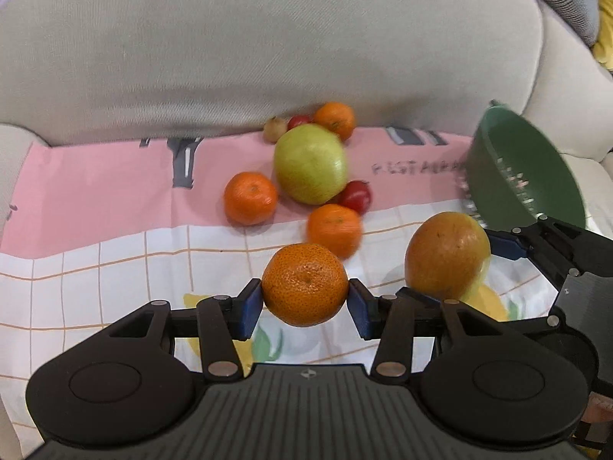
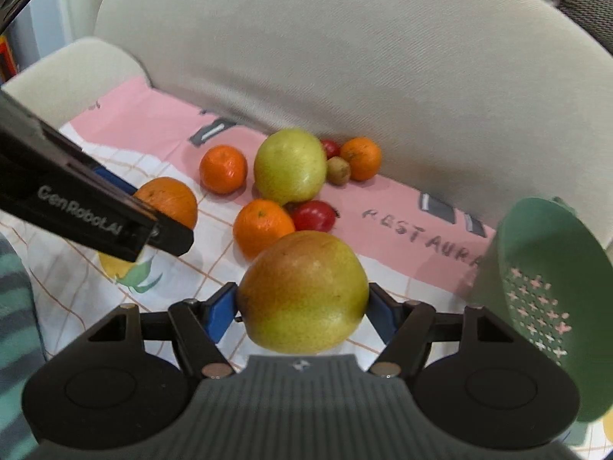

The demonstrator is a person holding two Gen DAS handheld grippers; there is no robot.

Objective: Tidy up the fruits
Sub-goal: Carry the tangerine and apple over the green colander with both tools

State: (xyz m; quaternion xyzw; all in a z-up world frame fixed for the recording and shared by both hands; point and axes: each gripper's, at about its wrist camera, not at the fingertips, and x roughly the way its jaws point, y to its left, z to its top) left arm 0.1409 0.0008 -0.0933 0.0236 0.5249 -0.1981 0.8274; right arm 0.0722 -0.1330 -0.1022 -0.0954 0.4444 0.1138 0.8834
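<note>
My left gripper [image 1: 305, 301] is shut on a mandarin [image 1: 305, 284], held above the cloth; it also shows in the right wrist view [image 2: 170, 199]. My right gripper [image 2: 302, 306] is shut on a large red-yellow mango [image 2: 302, 291], seen in the left wrist view [image 1: 446, 255] to the right of the mandarin. A pile of fruit lies by the sofa back: a big green apple [image 1: 310, 163], three more mandarins [image 1: 250, 197], two small red fruits [image 1: 356, 195] and a brown kiwi [image 1: 274, 128]. A green colander [image 1: 525, 176] stands tilted at the right [image 2: 544, 299].
The fruit lies on a pink and white printed cloth [image 1: 95, 191] spread over a beige sofa seat. The sofa backrest [image 1: 268, 46] rises right behind the pile. A striped sleeve [image 2: 15, 326] shows at the left edge.
</note>
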